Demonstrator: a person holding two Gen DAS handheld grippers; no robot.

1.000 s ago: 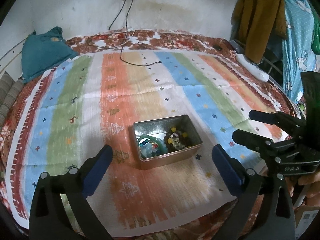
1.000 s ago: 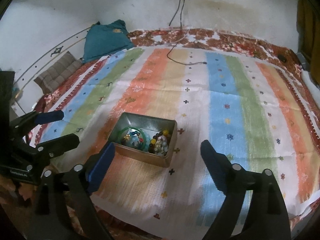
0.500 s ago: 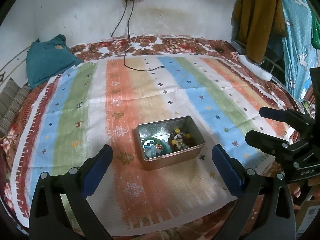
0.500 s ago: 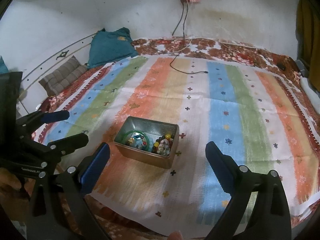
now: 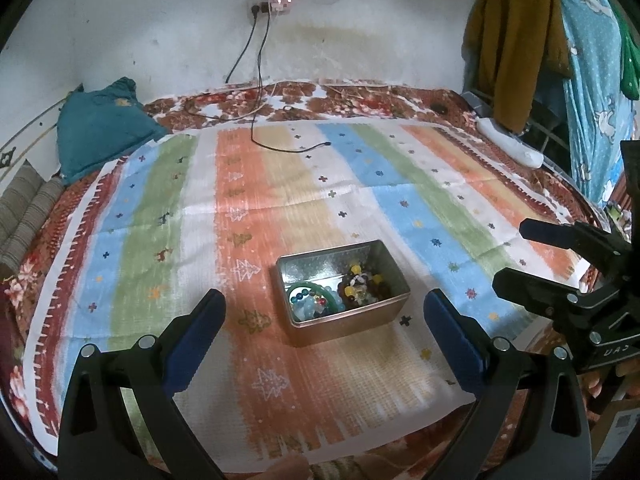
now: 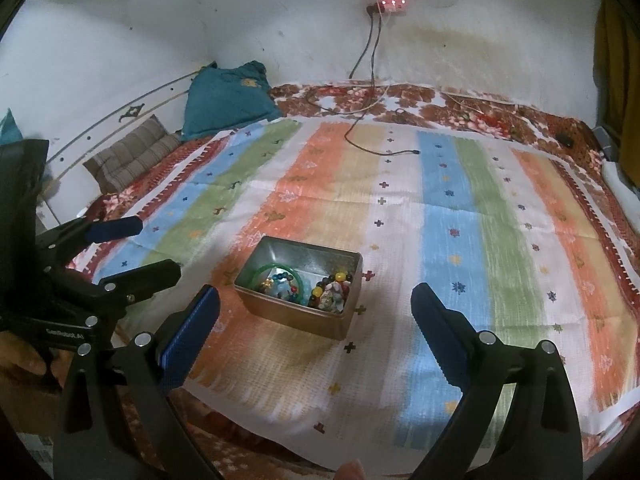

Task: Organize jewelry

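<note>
An open metal tin (image 5: 394, 276) (image 6: 352, 280) sits on the striped cloth near its front edge. Inside lie a green bangle (image 5: 310, 290) (image 6: 276, 270), blue beads and a heap of dark and yellow beaded bracelets (image 5: 362, 286) (image 6: 332, 290). My left gripper (image 5: 324, 320) is open and empty, held above the cloth's front edge, short of the tin. My right gripper (image 6: 314, 318) is open and empty, also short of the tin. Each gripper shows in the other's view: the right gripper (image 5: 516, 254) at the right, the left gripper (image 6: 154, 246) at the left.
The striped cloth (image 5: 248, 208) covers a floral bed. A teal pillow (image 5: 100, 128) and a striped cushion (image 6: 132, 156) lie at the back left. A black charger cable (image 5: 292, 146) trails from a wall socket. Clothes (image 5: 516, 40) hang at the right.
Both grippers have pulled back and tilted up from the tin, so more of the wall shows. Both stay open and empty. The tin has not moved.
</note>
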